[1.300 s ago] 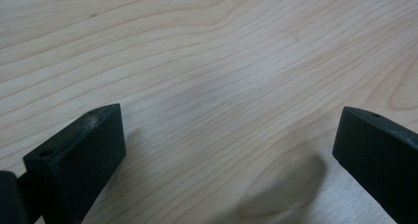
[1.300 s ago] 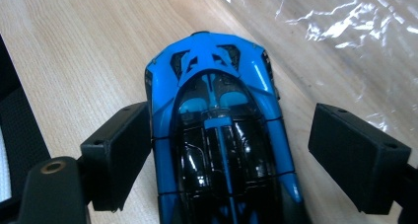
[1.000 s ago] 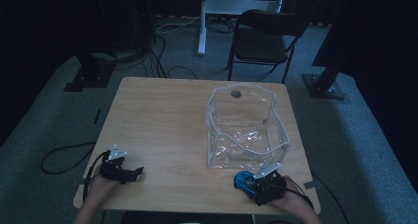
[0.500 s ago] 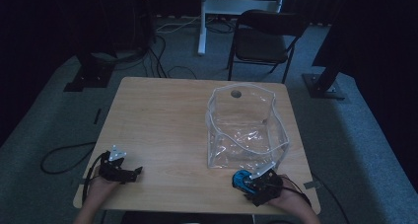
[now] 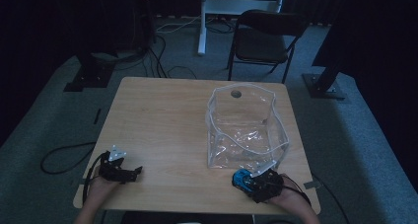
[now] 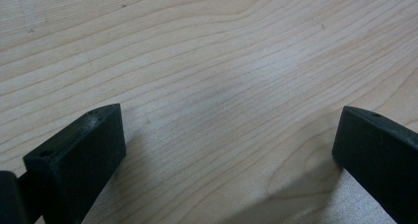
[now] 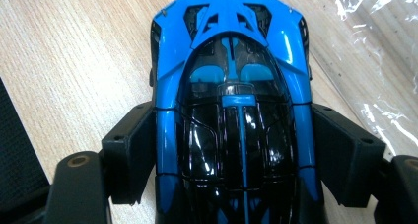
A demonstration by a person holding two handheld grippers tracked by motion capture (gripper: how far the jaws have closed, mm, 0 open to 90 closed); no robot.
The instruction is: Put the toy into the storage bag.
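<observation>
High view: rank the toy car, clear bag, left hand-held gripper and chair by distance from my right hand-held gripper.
From the right hand-held gripper:
1. Toy car, between its jaws.
2. Clear bag, just beyond on the table.
3. Left hand-held gripper, across the near edge.
4. Chair, behind the table.

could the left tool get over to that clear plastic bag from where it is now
Probably yes. The left tool sits open near the table's front left corner, and bare wood lies between it and the clear plastic bag. The right tool, shut on the blue toy car, sits beside the bag's near edge, off that path.
</observation>
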